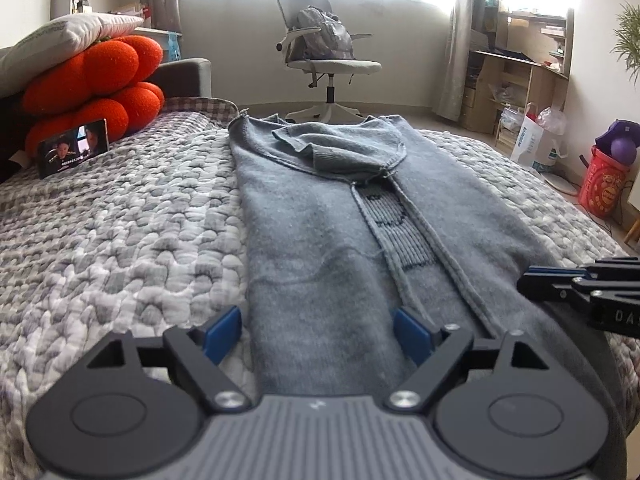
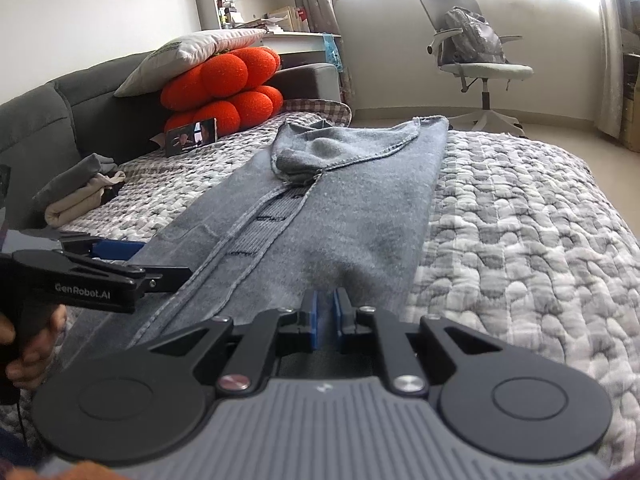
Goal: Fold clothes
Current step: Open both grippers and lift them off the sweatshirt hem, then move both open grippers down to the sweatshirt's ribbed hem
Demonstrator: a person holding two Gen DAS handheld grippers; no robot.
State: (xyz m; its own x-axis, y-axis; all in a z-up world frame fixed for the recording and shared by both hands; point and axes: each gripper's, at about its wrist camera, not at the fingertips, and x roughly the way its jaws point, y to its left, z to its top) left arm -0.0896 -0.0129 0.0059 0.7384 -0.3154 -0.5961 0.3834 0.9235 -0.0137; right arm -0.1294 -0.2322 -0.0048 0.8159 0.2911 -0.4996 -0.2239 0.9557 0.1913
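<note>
Two grippers sit low over a bed [image 1: 120, 216] with a bumpy grey and white quilt. One long grey knit sweater [image 1: 320, 232] lies flat on the quilt, folded into a narrow strip that runs away from the cameras toward the far edge of the bed. Its two side parts are folded in and almost meet in the middle, where a ribbed band with dark marks shows between them. At the far end a sleeve [image 1: 340, 148] is folded across the top.

The left gripper [image 1: 320, 330] is at the near end of the sweater. Its blue fingers [image 1: 222, 330] stand wide apart and let go — the cloth lies between them, but they do not press it. In the right wrist view a hand [image 2: 24, 344] holds this gripper's black handle.

The right gripper [image 2: 326, 318] is at the near end too, on the right part of the sweater. Its blue fingers [image 2: 316, 320] are clenched almost together. I cannot tell if any cloth is pinched between them.

An orange bumpy cushion [image 1: 100, 88] leans at the left of the bed with a white pillow [image 1: 68, 36] on top. A phone [image 1: 74, 146] with a lit screen stands against the cushion. Some folded clothes [image 2: 76, 192] lie by the grey sofa back. Past the bed stands an office chair [image 1: 324, 48] with a grey bag [image 1: 324, 32] on its seat — near the bright window.
</note>
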